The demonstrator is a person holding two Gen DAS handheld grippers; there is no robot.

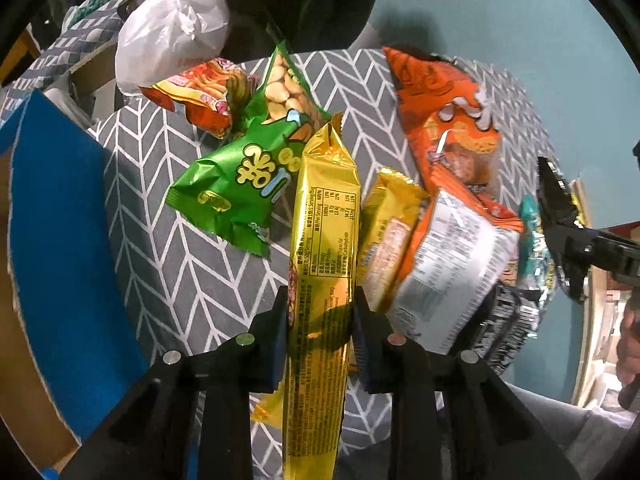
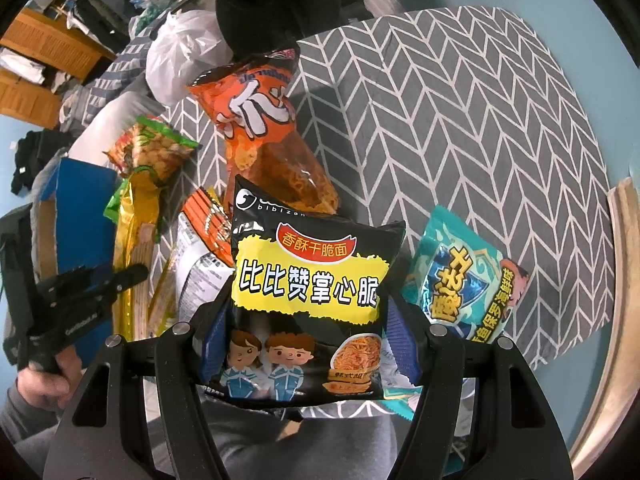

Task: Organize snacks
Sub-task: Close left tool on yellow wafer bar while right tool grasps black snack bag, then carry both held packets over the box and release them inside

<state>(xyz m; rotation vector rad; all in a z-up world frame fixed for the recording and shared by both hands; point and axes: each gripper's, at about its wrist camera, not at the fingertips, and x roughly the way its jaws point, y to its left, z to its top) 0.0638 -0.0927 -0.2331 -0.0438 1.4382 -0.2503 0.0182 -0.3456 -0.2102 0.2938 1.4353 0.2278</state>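
My left gripper [image 1: 320, 320] is shut on the lower part of a long gold packet [image 1: 324, 220], which sticks up between the fingers above the snack pile. In the right wrist view the same gold packet [image 2: 134, 232] shows at the left. My right gripper [image 2: 308, 324] is shut on a black and yellow noodle snack bag [image 2: 308, 280], held by its lower half. Under them, on the grey chevron cloth [image 2: 460, 100], lie a green bag [image 1: 240, 184], a tall orange bag [image 2: 264, 120], a white and orange pack [image 1: 448, 272] and a teal bag [image 2: 460, 280].
A blue box [image 1: 56, 240] stands at the left edge of the round table. A white plastic bag [image 1: 172, 28] and a red snack bag [image 1: 200, 96] lie at the far side. A second gold packet [image 1: 388, 232] rests in the pile. A person's hand [image 2: 36, 380] shows low left.
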